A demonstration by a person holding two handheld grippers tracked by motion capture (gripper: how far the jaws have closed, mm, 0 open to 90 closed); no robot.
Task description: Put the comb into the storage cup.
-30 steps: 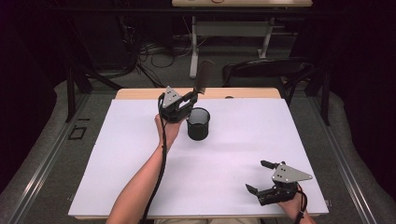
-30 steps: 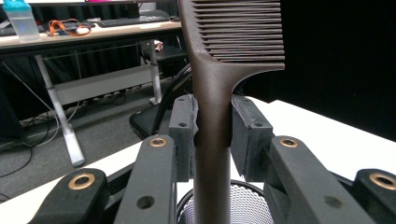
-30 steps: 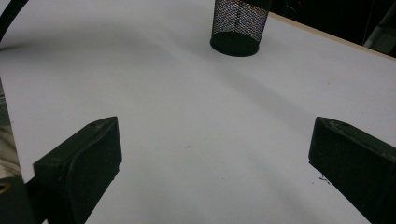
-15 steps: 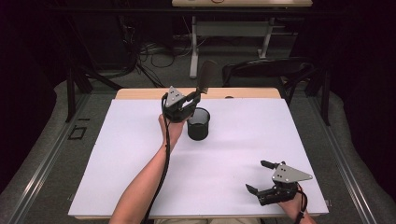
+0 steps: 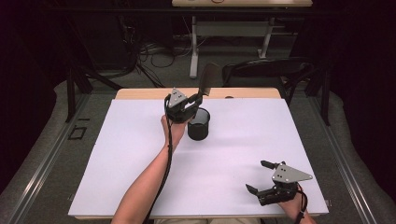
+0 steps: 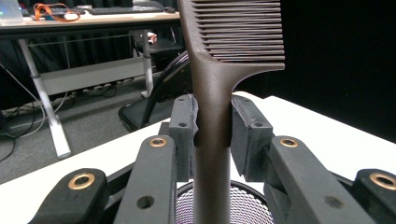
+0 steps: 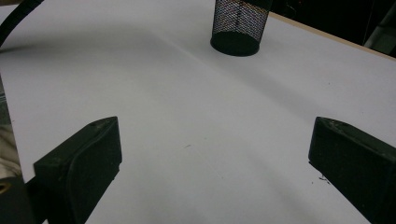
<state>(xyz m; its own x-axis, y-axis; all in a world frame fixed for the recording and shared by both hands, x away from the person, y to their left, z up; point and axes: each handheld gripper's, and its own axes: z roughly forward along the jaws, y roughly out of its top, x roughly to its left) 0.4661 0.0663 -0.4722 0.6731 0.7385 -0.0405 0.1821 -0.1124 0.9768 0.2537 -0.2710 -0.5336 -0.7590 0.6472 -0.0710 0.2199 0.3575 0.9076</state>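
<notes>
Gripping comb (image 6: 212, 93) above cup (image 5: 198, 124); left claw (image 5: 195, 100)

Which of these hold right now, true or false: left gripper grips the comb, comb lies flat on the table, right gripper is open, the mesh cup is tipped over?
1. The left gripper is clamped on the comb handle. True.
2. The comb lies flat on the table. False: it is held upright above the mesh cup.
3. The right gripper is open and holds nothing. True.
4. The mesh cup is tipped over. False: it stands upright on the white table.
</notes>
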